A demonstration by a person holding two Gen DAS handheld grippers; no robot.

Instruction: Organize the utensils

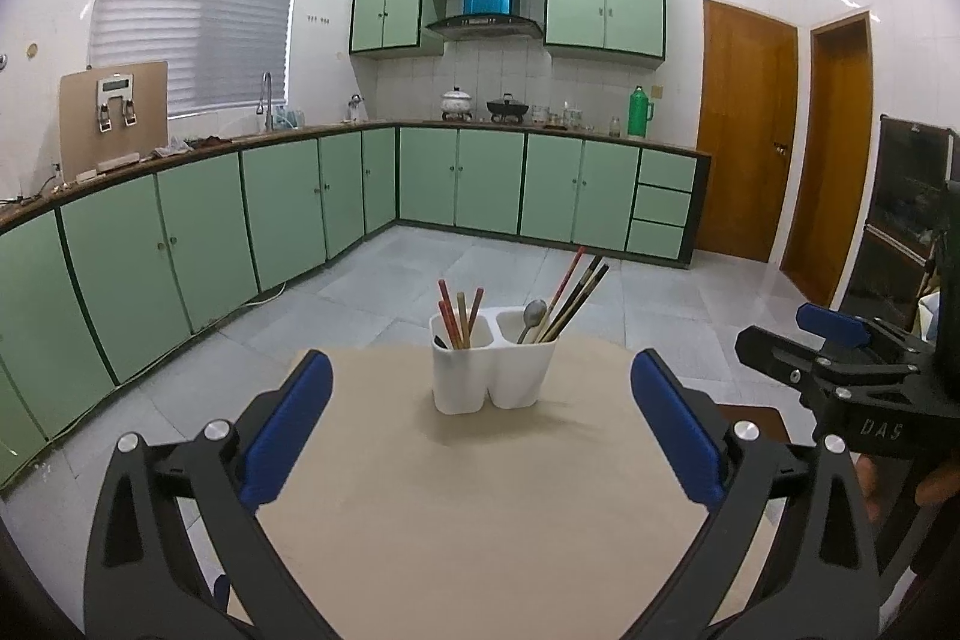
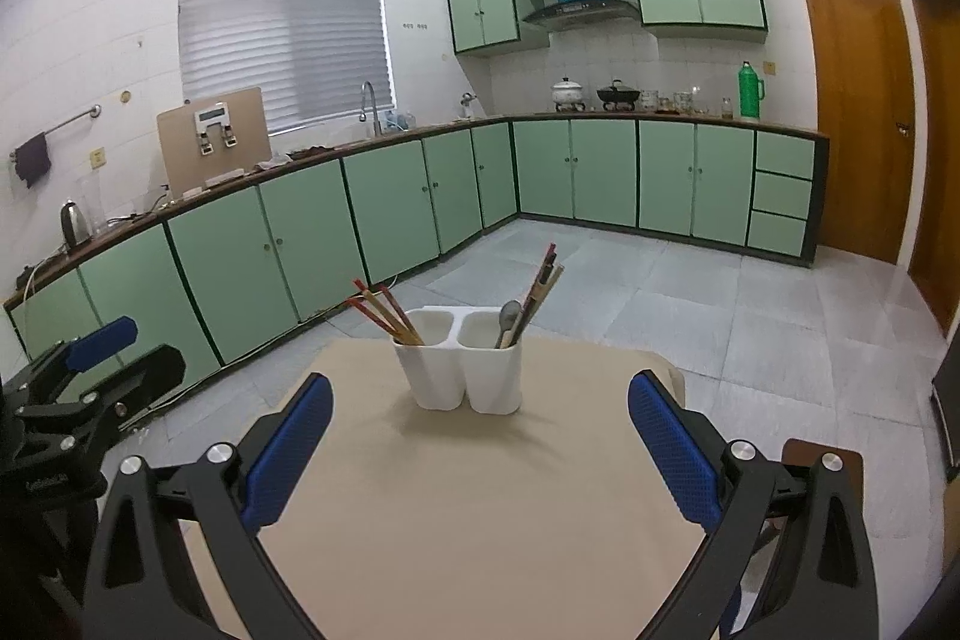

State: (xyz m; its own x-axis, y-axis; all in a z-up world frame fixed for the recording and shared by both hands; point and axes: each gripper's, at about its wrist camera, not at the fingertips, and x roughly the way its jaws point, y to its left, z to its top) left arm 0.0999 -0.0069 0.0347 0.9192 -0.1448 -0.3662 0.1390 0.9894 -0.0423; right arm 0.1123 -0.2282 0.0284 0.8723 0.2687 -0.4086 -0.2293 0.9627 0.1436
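Observation:
A white two-compartment utensil holder (image 1: 492,370) (image 2: 461,367) stands upright on a beige table (image 1: 480,508) (image 2: 474,514). Its left compartment holds several red and wooden chopsticks (image 1: 461,313) (image 2: 384,311). Its right compartment holds a metal spoon (image 1: 533,317) (image 2: 509,319) and several dark and red chopsticks (image 1: 576,295) (image 2: 540,283). My left gripper (image 1: 480,424) is open and empty, short of the holder. My right gripper (image 2: 480,430) is open and empty, also short of the holder. The right gripper shows at the right of the left wrist view (image 1: 840,358); the left gripper shows at the left of the right wrist view (image 2: 90,370).
The table's far edge lies just behind the holder. Beyond is grey tiled floor (image 1: 420,274), green kitchen cabinets (image 1: 288,214) along the left and back walls, and wooden doors (image 1: 747,136) at the right. A dark brown seat edge (image 2: 822,466) shows by the table's right side.

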